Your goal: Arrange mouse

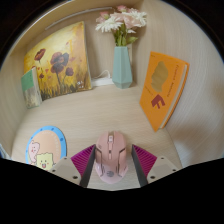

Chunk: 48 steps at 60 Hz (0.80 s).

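A pink computer mouse (111,155) lies on the pale table (100,110), standing between my two fingers. My gripper (111,166) is open around it: the magenta pads (80,160) flank the mouse on the left and on the right, with a narrow gap showing at each side. The mouse rests on the table on its own, its front pointing away from me.
A flower painting (58,60) leans at the back left. A blue vase with pink flowers (122,62) stands behind the mouse. An orange book (163,88) leans at the right. A round blue coaster with a small figure (45,148) lies left of the fingers.
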Tool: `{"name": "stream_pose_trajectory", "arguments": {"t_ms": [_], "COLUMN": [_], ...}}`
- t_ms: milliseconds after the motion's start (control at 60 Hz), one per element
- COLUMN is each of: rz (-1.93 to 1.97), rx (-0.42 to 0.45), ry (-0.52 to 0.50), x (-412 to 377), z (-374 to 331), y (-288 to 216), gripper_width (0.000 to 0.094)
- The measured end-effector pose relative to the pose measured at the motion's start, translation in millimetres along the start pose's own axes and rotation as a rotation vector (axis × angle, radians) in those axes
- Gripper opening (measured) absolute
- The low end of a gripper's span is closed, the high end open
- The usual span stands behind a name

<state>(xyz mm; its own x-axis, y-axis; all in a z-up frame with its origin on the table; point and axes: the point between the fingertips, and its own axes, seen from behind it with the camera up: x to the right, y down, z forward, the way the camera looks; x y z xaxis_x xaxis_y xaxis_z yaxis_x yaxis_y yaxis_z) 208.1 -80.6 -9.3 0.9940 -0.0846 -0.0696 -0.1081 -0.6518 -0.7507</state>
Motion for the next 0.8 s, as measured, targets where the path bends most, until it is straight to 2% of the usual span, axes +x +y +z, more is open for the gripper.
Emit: {"name": "stream_pose_trajectory", "arguments": {"t_ms": [133, 167, 217, 317, 467, 533, 583, 700, 800], "rz": [-0.019, -0.031, -0.035, -0.024, 0.007, 0.017, 0.032, 0.036, 0.007], "rx": [-0.008, -0.008, -0.006, -0.009, -0.077, -0.101, -0.064, 0.076, 0.191], "ry": [0.043, 0.053, 0.047, 0.075, 0.11, 0.136, 0.136, 0.112, 0.077], "x": [0.6, -0.2, -3.8, -2.9, -2.6, -3.8, -12.4, -50.3, -95.4], "z": [1.6, 1.9, 2.7, 2.0, 0.4, -6.5, -20.4, -61.8, -98.7], "y": [2.2, 2.7, 2.8, 3.8, 6.9, -4.3, -34.1, -128.2, -190.1], "gripper_width": [0.0657, 0.0631, 0.0544, 0.0505, 0.0375, 0.0371, 0.0372, 0.0371, 0.0371]}}
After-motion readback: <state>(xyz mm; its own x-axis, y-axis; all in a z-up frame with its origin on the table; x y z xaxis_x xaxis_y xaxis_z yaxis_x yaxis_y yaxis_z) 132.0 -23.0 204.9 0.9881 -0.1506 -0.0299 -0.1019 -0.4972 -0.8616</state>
